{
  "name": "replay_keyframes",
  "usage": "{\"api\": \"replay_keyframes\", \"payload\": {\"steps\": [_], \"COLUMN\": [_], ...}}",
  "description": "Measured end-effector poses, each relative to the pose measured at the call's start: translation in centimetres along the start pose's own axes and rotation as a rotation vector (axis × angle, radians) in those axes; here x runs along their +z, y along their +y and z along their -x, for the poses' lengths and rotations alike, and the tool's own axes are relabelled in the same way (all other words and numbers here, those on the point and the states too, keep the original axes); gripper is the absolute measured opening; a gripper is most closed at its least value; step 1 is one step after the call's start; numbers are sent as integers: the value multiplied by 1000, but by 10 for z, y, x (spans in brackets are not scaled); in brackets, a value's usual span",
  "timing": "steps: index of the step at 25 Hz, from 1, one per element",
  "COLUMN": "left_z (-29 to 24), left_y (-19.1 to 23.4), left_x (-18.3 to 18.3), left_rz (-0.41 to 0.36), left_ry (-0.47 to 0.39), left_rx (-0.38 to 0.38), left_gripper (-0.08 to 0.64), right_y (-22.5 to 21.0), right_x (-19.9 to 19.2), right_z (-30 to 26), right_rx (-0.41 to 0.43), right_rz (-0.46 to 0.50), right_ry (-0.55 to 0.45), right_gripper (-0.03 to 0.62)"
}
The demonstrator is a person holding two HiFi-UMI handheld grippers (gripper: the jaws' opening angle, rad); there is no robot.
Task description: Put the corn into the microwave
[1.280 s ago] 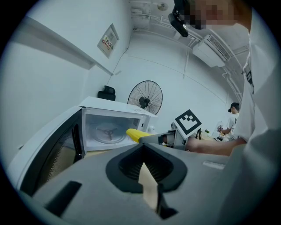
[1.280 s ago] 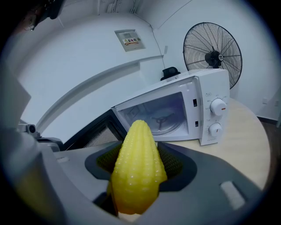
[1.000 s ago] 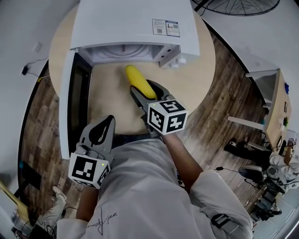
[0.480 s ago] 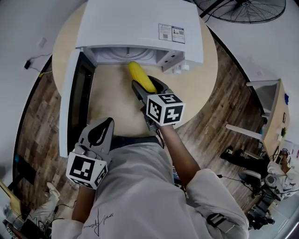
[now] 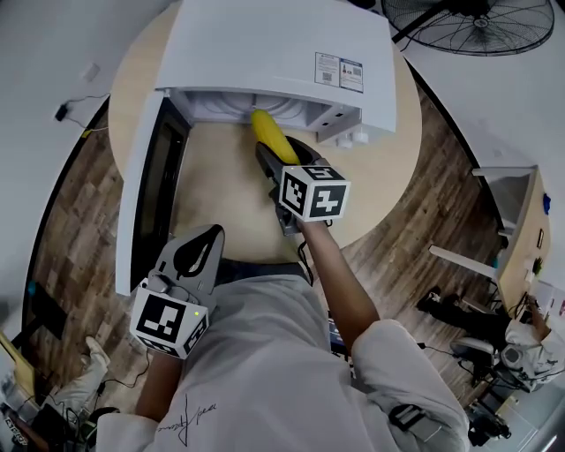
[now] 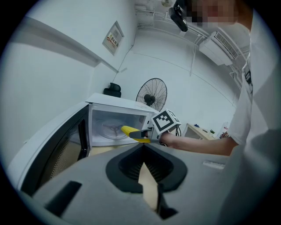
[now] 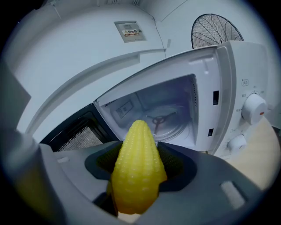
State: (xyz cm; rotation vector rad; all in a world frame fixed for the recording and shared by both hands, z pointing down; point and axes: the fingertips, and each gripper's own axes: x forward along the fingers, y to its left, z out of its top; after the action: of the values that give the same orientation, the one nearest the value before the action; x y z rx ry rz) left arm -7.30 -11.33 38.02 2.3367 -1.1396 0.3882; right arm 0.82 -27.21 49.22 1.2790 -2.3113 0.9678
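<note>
The yellow corn (image 5: 265, 129) is clamped in my right gripper (image 5: 279, 150), which is shut on its thick end. Its tip points into the open white microwave (image 5: 265, 44) and has reached the mouth of the cavity. In the right gripper view the corn (image 7: 137, 167) fills the middle between the jaws of that gripper (image 7: 139, 154), and the glass turntable (image 7: 164, 121) lies straight beyond it. The microwave door (image 5: 146, 194) hangs open to the left. My left gripper (image 5: 201, 240) is held back near the person's body, shut on nothing; from it I see the corn (image 6: 130, 130) in front of the cavity.
The microwave stands on a round wooden table (image 5: 375, 168) over a wood floor. Two knobs (image 7: 252, 107) sit on the panel right of the cavity. A floor fan (image 5: 468, 13) stands behind, and a desk (image 5: 521, 221) is at the far right.
My right gripper has carried the corn forward, from mid-table up to the microwave's opening. The left gripper has stayed close to the body.
</note>
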Motion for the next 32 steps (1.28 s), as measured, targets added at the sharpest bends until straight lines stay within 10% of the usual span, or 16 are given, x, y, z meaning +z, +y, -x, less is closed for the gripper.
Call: {"api": "replay_keyframes", "payload": {"steps": [32], "left_z": [-8], "left_y": [-2], "left_x": [-2], "left_rz": [97], "left_ry": [14], "left_rx": [26], "left_gripper": [-9], "right_y": [-43], "right_x": [24], "right_z": [-70], "right_rx": [-76], "right_rz": [111], "right_ry": [-17], "right_gripper": [262]}}
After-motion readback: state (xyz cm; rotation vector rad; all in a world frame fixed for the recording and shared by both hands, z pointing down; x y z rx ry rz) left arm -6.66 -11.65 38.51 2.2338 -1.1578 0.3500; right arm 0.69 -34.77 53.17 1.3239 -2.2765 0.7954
